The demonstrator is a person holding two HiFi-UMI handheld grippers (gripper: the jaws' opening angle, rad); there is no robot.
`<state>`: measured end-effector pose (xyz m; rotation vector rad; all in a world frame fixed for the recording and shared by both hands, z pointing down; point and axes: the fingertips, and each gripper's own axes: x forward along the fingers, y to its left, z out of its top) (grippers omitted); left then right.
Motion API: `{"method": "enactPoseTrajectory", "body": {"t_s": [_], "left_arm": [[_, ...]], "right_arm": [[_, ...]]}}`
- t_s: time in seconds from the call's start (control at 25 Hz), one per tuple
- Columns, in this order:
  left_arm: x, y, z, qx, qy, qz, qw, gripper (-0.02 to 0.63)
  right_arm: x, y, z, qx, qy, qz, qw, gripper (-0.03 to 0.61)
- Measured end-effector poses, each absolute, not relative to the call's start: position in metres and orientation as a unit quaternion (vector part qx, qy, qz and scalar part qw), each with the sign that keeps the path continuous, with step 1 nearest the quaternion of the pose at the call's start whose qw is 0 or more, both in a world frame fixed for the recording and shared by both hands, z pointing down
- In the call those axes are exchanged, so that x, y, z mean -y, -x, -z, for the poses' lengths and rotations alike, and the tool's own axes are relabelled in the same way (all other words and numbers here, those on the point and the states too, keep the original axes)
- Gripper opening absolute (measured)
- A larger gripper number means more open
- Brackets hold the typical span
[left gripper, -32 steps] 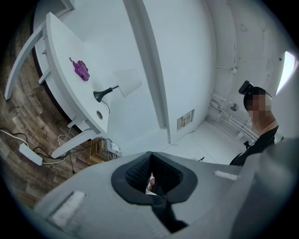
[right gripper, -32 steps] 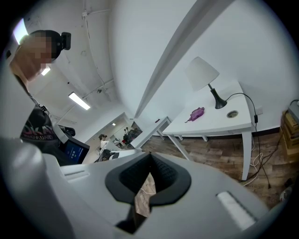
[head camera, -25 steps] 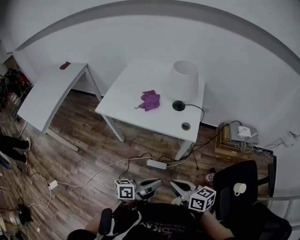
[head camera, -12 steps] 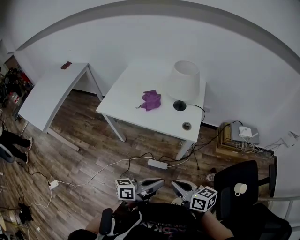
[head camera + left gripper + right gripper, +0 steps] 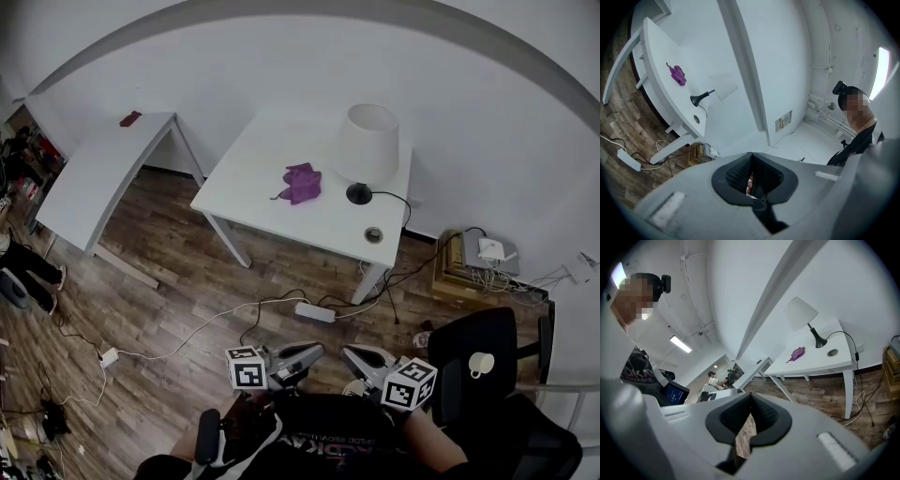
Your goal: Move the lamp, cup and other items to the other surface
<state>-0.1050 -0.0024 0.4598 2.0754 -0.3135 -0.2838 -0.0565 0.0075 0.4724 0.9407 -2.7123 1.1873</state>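
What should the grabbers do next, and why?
Probably carry the right gripper forward toward the lamp, opening it on the way. It and the left gripper are both shut and empty, held low near the person, far from the white table, where the lamp and purple cloth sit untouched.

Your layout, taken from the near table

On the table (image 5: 253, 202) you have the lamp (image 5: 366, 145) at its right end and the cloth (image 5: 301, 182) mid-top; a second table (image 5: 94, 178) stands left of it, and a cup (image 5: 479, 364) sits on a chair (image 5: 487, 336) right of it, nearer you.
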Motion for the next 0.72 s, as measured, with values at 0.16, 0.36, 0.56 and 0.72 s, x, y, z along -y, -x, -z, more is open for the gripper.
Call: {"method": "enactPoseTrajectory", "body": {"t_s": [0.16, 0.36, 0.56, 0.72], "left_arm": [[-0.001, 0.112, -0.462, 0.148, -0.850, 0.125, 0.490, -0.003], [-0.010, 0.108, -0.468, 0.166, -0.837, 0.140, 0.502, -0.005], [-0.019, 0.115, -0.466, 0.194, -0.830, 0.156, 0.499, -0.005], [-0.024, 0.128, -0.471, 0.212, -0.821, 0.163, 0.505, -0.003]], "right_arm": [[-0.008, 0.054, -0.471, 0.874, -0.300, -0.382, 0.013, 0.005], [-0.011, 0.038, -0.471, 0.867, -0.303, -0.395, 0.004, 0.005], [-0.010, 0.031, -0.470, 0.865, -0.306, -0.397, -0.003, 0.006], [-0.009, 0.041, -0.475, 0.870, -0.294, -0.397, 0.006, 0.021]]}}
